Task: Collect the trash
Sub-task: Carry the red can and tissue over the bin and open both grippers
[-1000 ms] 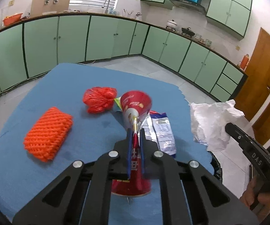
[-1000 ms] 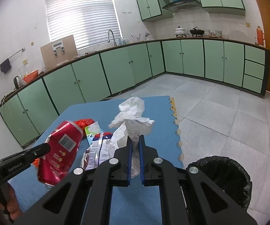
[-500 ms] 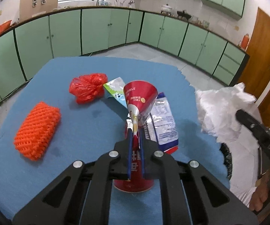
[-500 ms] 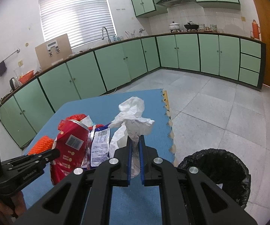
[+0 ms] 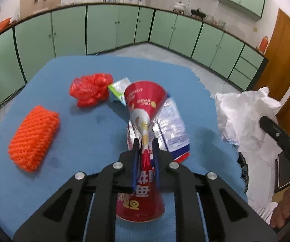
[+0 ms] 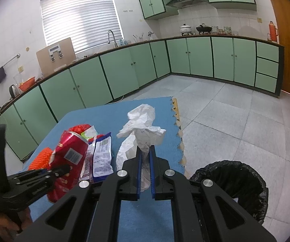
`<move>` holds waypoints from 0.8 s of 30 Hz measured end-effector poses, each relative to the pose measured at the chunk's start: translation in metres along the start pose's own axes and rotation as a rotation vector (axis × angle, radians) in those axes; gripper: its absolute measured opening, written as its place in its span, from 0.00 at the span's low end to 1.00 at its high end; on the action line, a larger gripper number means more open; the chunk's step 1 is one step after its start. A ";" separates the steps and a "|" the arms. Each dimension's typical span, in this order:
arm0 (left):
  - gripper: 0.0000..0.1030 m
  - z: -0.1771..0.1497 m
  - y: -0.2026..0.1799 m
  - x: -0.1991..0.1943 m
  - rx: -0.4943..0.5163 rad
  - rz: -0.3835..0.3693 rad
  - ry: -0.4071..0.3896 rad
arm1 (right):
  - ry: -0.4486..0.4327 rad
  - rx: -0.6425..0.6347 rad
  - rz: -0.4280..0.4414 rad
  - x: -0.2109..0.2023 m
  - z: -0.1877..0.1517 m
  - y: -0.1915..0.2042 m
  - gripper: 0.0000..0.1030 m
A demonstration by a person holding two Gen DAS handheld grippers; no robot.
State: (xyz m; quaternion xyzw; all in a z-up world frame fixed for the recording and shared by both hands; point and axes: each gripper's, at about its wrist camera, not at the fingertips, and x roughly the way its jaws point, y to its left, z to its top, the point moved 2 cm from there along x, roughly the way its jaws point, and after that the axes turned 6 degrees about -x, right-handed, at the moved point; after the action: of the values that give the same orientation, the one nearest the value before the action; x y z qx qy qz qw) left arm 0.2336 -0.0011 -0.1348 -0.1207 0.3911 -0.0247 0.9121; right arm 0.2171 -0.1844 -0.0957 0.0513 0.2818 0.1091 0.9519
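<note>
Red cup (image 5: 143,121) pinched flat at its waist between L gripper (image 5: 145,143) pads, both ends flared, above blue mat (image 5: 84,141) – jaws narrow and just been easing apart, cup between them, pads seemingly touching its crushed middle. In R wrist view same cup (image 6: 69,157) seen sideways at L gripper (image 6: 62,169) tip, barcode facing camera, tilted.

White tissue (image 6: 143,129) clamped in R gripper (image 6: 145,151), jaws nearly closed on its twisted lower part, crumpled top sticking up past tips. In L wrist view tissue (image 5: 243,117) at right edge, R gripper arm black beside it, a hand (image 5: 286,211) low at right.

Under and just beyond cup: silver-blue wrapper (image 5: 173,129) flat on mat, a 2nd foil piece (image 5: 131,133) next to it. Green-white sachet (image 5: 118,88) just behind, touching red bag (image 5: 90,88) – crumpled, lying left of it. Orange foam net (image 5: 34,139) farther left, apart from the rest. Something blue at far left edge, can't tell what.

Black-lined bin (image 6: 231,183) on tile floor just off mat's jagged right edge, below and right of R gripper. Green cabinets (image 6: 124,76) along walls, sink tap, blinds, pots on counter, brown door at right.
</note>
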 end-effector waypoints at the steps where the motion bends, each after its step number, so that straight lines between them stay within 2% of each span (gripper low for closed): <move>1: 0.10 0.002 -0.001 -0.004 -0.001 -0.001 -0.012 | -0.005 0.001 0.000 -0.001 0.000 -0.001 0.07; 9: 0.08 0.019 -0.029 -0.040 0.032 -0.070 -0.086 | -0.063 -0.006 -0.030 -0.028 0.009 -0.011 0.07; 16: 0.05 0.020 -0.101 -0.037 0.125 -0.199 -0.090 | -0.088 0.033 -0.121 -0.062 0.007 -0.055 0.07; 24: 0.05 -0.009 -0.193 -0.007 0.216 -0.358 -0.026 | -0.071 0.093 -0.269 -0.098 -0.014 -0.119 0.07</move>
State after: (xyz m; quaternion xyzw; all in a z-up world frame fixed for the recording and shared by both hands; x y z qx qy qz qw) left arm 0.2317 -0.1894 -0.0898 -0.0901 0.3469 -0.2266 0.9056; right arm 0.1507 -0.3229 -0.0752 0.0610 0.2568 -0.0344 0.9639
